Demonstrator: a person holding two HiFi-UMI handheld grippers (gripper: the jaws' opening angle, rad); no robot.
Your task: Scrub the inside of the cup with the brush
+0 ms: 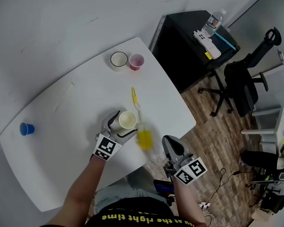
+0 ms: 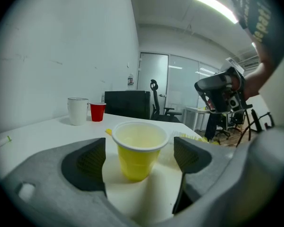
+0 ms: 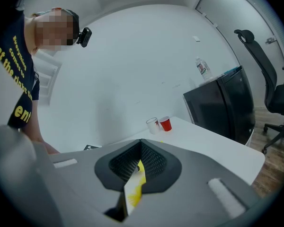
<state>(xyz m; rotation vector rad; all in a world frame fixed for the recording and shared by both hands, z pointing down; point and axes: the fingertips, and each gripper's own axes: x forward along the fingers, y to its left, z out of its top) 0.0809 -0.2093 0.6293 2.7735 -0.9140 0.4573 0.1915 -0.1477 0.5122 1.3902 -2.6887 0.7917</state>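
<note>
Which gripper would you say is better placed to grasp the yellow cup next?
The left gripper: its open jaws stand either side of the yellow cup, not yet touching. The right gripper is shut, off the table, near the brush.

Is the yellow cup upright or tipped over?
Upright: cup stands on its base on the table, rim up.

Head view looks steeply down from above the person, taking in the white table point(image 1: 61, 122). Left gripper view sits low at tabletop level, very near the yellow cup point(image 2: 138, 150) at frame centre. Right gripper view faces across the table from its near edge. All three share the white mug point(image 2: 77, 110) and red cup point(image 2: 97, 111).
</note>
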